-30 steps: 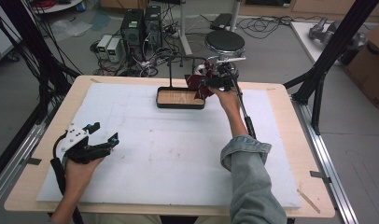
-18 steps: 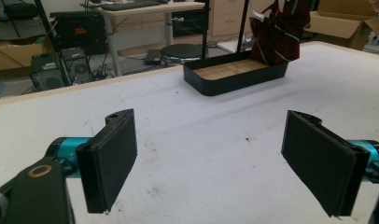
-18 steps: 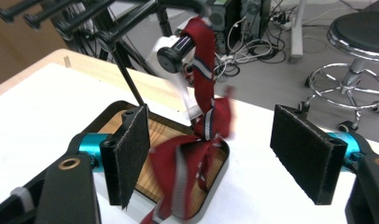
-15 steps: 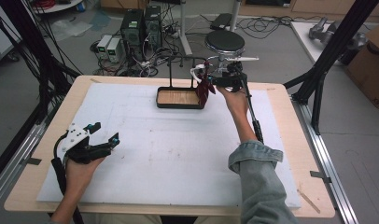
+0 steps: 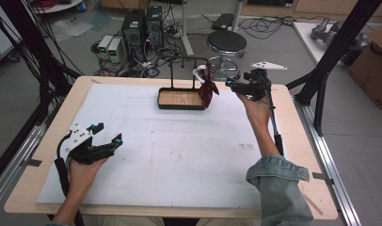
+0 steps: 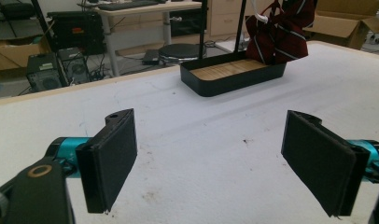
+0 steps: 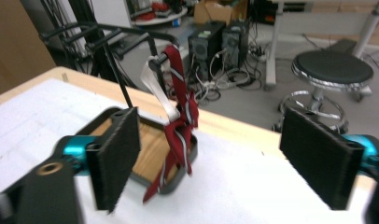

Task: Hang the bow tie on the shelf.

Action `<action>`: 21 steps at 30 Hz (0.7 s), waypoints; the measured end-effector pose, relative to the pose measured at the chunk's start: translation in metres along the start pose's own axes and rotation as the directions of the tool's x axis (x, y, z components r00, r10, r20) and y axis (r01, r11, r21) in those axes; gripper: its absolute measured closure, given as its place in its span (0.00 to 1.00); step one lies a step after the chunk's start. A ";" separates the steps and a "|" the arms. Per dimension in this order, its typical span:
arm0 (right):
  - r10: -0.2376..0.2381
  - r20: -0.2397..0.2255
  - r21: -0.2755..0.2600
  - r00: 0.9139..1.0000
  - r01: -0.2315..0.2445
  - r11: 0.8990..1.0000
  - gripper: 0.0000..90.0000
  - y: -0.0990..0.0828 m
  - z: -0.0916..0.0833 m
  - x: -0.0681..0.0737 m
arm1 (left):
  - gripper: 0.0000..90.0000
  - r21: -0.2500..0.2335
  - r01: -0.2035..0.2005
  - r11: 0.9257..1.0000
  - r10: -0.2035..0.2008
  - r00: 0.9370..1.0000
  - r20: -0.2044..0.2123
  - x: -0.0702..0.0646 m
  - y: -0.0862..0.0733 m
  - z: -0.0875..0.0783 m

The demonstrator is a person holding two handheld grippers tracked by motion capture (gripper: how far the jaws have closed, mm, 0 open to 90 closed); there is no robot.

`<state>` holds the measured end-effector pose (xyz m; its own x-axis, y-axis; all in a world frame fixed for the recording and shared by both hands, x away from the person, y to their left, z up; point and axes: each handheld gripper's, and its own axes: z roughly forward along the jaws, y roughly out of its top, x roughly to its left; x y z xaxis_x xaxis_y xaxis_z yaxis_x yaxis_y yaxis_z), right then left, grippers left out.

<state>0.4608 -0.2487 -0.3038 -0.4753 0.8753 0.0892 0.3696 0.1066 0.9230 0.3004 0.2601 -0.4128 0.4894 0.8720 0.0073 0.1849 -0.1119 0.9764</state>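
Toward the upper middle of the high view, my right gripper [image 5: 232, 84], jaws just opened wide and empty, sits beside the dark-red striped necktie [image 5: 208, 88], draped over the black wood-floored rack [image 5: 181, 100] so it hangs freely, while my left gripper [image 5: 109, 134] idles open, holding nothing.

The mat [image 5: 179, 155] covers most of the worktop [image 5: 292, 113]. The tray [image 5: 179, 100] stands on the mat near the far edge, about midway along it. A rail [image 5: 184, 60] rises over the tray. The tie [image 5: 208, 89] hangs from the rail's right end, down over the tray's right end. The right gripper [image 5: 232, 84] is just right of the tie, near the far right corner. The left gripper [image 5: 115, 141] is near the near left corner, well apart from the tray.
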 end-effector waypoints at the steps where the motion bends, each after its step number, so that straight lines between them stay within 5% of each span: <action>1: 0.003 0.002 0.007 1.000 -0.003 1.000 0.20 0.000 -0.005 -0.001 | 0.21 0.001 -0.001 1.000 0.001 1.000 0.002 0.000 0.000 0.001; 4: -0.015 0.022 -0.044 1.000 0.016 0.999 0.20 -0.004 -0.022 -0.002 | 0.21 0.001 -0.001 1.000 0.001 1.000 0.008 -0.002 0.001 0.004; 8: -0.027 0.036 -0.024 0.999 0.028 0.999 0.16 -0.007 -0.040 -0.004 | 0.21 0.007 -0.005 1.000 0.004 1.000 0.017 -0.004 0.001 0.009; 11: -0.034 0.046 -0.076 0.998 0.038 0.996 0.16 -0.011 -0.055 -0.002 | 0.21 0.004 -0.003 1.000 0.003 1.000 0.023 -0.005 0.002 0.012; 21: -0.043 0.030 -0.152 0.999 0.047 0.987 0.13 -0.032 -0.095 0.003 | 0.21 0.007 -0.008 1.000 0.007 1.000 0.024 -0.004 0.002 0.014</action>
<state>0.3722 -0.2945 -0.2977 -0.4670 0.8834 0.0379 0.2210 0.0752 0.9724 0.3104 0.2497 -0.4134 0.5111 0.8594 0.0092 0.1874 -0.1219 0.9747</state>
